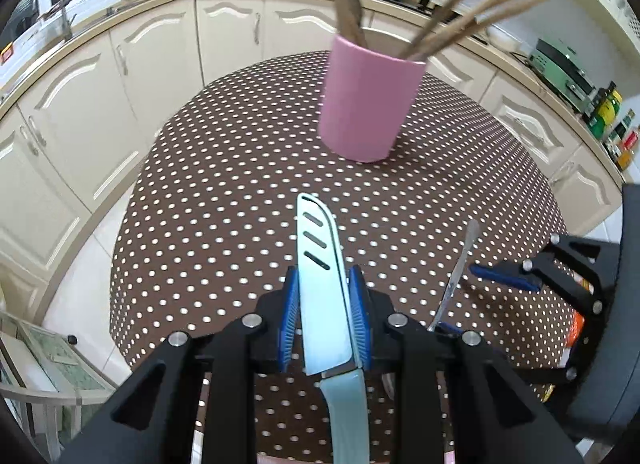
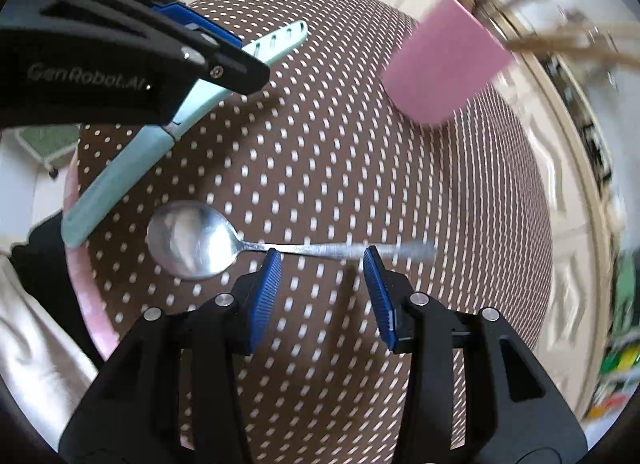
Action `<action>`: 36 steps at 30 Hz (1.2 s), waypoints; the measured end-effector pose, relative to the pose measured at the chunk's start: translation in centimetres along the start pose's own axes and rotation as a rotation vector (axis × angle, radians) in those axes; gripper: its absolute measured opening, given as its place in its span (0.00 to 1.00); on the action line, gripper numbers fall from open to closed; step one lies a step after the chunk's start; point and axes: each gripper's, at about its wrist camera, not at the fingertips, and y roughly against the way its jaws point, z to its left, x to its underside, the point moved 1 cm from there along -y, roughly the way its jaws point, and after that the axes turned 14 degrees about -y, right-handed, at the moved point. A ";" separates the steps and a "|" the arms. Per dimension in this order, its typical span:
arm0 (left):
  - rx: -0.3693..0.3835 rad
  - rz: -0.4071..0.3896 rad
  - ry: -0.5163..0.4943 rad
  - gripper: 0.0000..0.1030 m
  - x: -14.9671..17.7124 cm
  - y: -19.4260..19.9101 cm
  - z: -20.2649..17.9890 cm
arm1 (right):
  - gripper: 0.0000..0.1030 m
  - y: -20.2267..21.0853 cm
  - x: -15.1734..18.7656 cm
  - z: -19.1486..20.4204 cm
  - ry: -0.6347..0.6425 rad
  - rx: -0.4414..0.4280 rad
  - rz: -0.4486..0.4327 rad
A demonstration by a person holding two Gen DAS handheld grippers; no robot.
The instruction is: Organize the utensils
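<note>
My left gripper (image 1: 325, 284) is shut on a light blue knife (image 1: 320, 264) in a slotted sheath, held above the table with its tip pointing away; it also shows in the right wrist view (image 2: 192, 104). A pink utensil holder (image 1: 368, 100) with several wooden utensils stands on the far side of the table, also seen in the right wrist view (image 2: 444, 64). A metal spoon (image 2: 192, 240) lies on the table. My right gripper (image 2: 322, 260) is open, its pads either side of the spoon's handle.
The round table has a brown polka-dot cloth (image 1: 240, 168). Cream kitchen cabinets (image 1: 100, 76) curve behind it. An orange packet (image 1: 576, 328) lies at the table's right edge. A chair (image 1: 48, 360) stands at lower left.
</note>
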 end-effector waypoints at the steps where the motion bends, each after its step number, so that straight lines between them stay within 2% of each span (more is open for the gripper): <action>1: 0.000 0.000 0.005 0.24 0.0 0.0 0.3 | 0.42 -0.2 -0.4 0.0 0.018 0.002 0.001; 4: -0.010 -0.002 0.022 0.24 0.0 -0.1 0.9 | 0.42 -1.0 -1.9 -0.1 0.094 -0.030 0.019; 6: -0.007 0.001 0.033 0.24 -0.1 -0.3 1.2 | 0.42 -1.5 -2.6 -0.6 0.078 -0.073 0.032; 9: -0.009 0.002 0.045 0.24 -0.5 -0.7 1.6 | 0.42 -2.5 -3.7 -2.6 -0.053 -0.161 0.081; 11: -0.009 0.003 0.050 0.24 -0.8 -0.9 1.7 | 0.37 -2.9 -3.9 -3.5 -0.137 -0.197 0.089; 15: -0.008 0.002 0.058 0.24 -1.3 -1.4 1.7 | 0.21 -3.2 -4.3 -5.4 -0.274 -0.152 0.082; 17: -0.010 -0.001 0.053 0.24 -1.6 -1.5 1.5 | 0.09 -3.4 -4.3 -6.5 -0.349 -0.138 0.092; 21: -0.019 -0.009 0.043 0.24 -2.2 -1.4 1.2 | 0.04 -3.6 -4.0 -8.4 -0.460 -0.130 0.120; 25: -0.019 -0.019 0.041 0.24 -2.2 -1.2 0.9 | 0.04 -3.3 -3.5 -9.1 -0.407 -0.210 0.109; 27: -0.027 -0.012 0.040 0.24 -1.9 -1.2 1.0 | 0.04 -2.8 -3.5 -8.6 -0.306 -0.165 0.067; 31: -0.047 0.000 0.038 0.24 -1.0 -0.8 1.4 | 0.05 -1.6 -4.0 -7.1 -0.165 -0.157 0.020; 36: -0.050 0.019 0.057 0.24 0.2 -0.6 2.2 | 0.05 -1.7 -5.2 -5.5 -0.022 -0.173 0.037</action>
